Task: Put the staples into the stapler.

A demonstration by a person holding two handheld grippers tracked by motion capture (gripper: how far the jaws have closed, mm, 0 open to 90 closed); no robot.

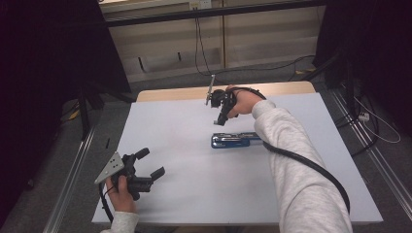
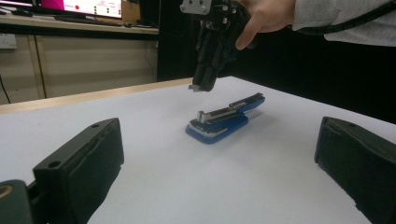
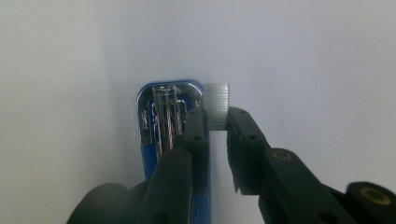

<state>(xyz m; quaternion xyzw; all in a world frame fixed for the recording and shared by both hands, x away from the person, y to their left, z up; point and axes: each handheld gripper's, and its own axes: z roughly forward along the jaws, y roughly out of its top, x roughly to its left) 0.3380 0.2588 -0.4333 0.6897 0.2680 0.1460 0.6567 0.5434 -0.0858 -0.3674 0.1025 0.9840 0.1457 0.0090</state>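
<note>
A blue stapler (image 1: pixel 235 140) (image 2: pixel 224 119) lies opened flat on the white table (image 1: pixel 194 194), its metal magazine facing up. My right gripper (image 1: pixel 219 121) (image 2: pixel 199 86) (image 3: pixel 217 126) hangs just above the stapler's left end, pointing down. It is shut on a short silver strip of staples (image 3: pixel 217 105) (image 2: pixel 196 87), which sticks out past the fingertips, beside the stapler's (image 3: pixel 163 116) front end. My left gripper (image 1: pixel 151 164) (image 2: pixel 219 177) rests open near the table's front left corner, nothing between its fingers, facing the stapler.
The table's far edge shows a bare wooden strip (image 1: pixel 223 91). Black curtains (image 1: pixel 48 58) hang at both sides. Cables (image 1: pixel 374 121) and metal rails lie on the floor to the right. A monitor (image 2: pixel 88 7) stands on a far desk.
</note>
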